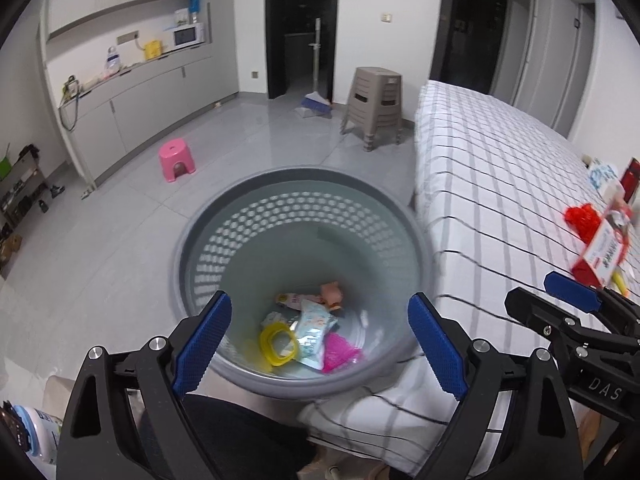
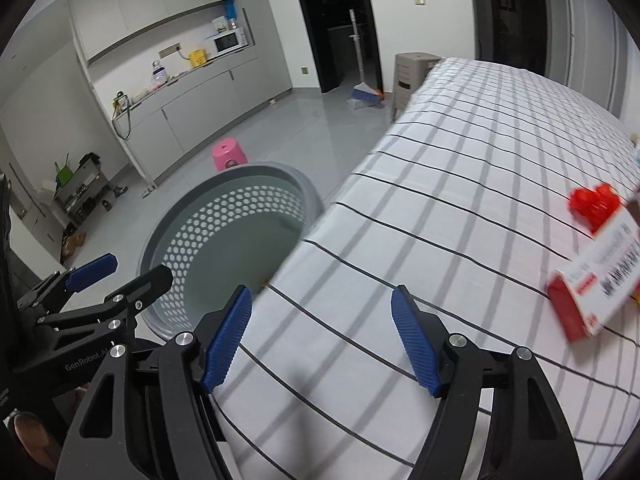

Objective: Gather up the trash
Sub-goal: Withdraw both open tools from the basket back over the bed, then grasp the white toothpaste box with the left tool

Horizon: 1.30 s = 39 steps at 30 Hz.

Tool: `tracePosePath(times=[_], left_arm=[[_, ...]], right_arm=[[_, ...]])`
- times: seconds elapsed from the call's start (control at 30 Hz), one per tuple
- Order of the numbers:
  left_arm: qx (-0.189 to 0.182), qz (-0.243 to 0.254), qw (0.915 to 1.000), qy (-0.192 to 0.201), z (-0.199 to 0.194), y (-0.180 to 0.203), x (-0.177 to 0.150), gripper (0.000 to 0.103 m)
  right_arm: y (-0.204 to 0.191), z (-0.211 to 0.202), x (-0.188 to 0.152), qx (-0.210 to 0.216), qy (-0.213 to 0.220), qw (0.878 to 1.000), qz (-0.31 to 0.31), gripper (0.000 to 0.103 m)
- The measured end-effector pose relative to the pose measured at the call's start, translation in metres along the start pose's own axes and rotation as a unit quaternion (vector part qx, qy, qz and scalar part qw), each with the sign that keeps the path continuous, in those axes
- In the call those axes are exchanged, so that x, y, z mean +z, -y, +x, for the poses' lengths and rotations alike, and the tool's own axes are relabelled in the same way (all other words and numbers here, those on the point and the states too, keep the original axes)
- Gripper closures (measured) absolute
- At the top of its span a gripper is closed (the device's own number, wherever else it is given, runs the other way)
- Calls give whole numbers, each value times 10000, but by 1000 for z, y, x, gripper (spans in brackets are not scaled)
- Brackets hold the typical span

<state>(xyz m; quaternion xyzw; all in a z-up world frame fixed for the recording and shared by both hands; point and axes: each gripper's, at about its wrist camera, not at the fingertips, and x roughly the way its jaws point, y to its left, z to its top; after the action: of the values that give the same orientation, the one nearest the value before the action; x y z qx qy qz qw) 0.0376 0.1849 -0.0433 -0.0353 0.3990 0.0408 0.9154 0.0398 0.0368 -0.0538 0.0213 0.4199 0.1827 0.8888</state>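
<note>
Bed (image 2: 460, 184) serving as landmark. Grey basket (image 1: 248, 184) standing on floor against bed's near-left edge, already holding wrappers. Red-white box (image 2: 592, 280) lying on bed, far right of right gripper (image 2: 322, 332), long axis slanting away; red wrapper (image 2: 596, 200) just beyond. Right gripper nearer box, fingers apart, holding nothing. Left gripper (image 1: 320, 340) hovering over basket, fingers spread wide, holding nothing.
</note>
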Motion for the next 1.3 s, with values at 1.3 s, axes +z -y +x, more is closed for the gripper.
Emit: tracePosePath(times=[1.3], left_arm=[[-1784, 1782, 9676, -83, 4, 267, 19, 11]], right_arm=[[262, -152, -86, -1647, 638, 9636, 2005, 33]])
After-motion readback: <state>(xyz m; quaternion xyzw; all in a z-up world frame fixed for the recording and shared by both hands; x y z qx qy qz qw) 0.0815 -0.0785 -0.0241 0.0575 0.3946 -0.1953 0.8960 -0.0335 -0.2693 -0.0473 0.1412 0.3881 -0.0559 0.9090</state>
